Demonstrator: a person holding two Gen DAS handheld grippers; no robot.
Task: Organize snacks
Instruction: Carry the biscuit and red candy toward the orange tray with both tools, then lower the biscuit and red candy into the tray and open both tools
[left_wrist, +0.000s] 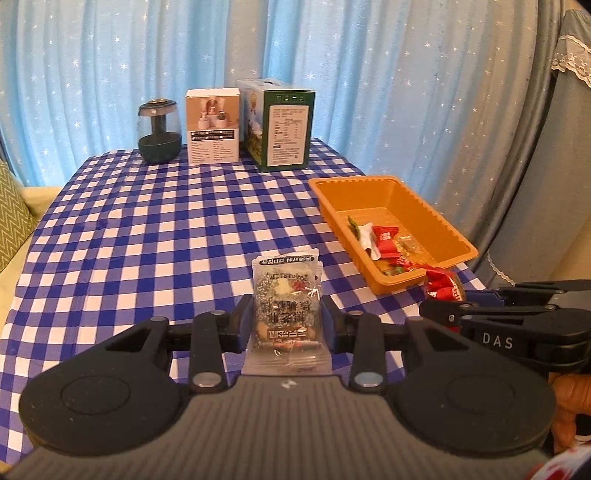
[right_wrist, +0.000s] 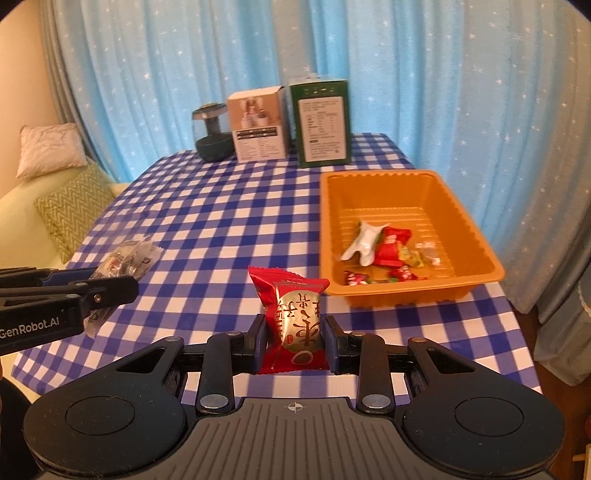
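Note:
My left gripper is shut on a clear snack packet with black print, held above the checked tablecloth. My right gripper is shut on a red snack packet with a gold label. The orange tray lies on the table's right side, ahead and to the right of both grippers, with several wrapped snacks in its near end. In the right wrist view the left gripper shows at the left edge with its clear packet. In the left wrist view the right gripper shows at the right with its red packet.
A white box, a green box and a dark glass jar stand at the table's far edge before a blue curtain. A sofa with cushions is to the left. The blue-and-white checked cloth covers the table.

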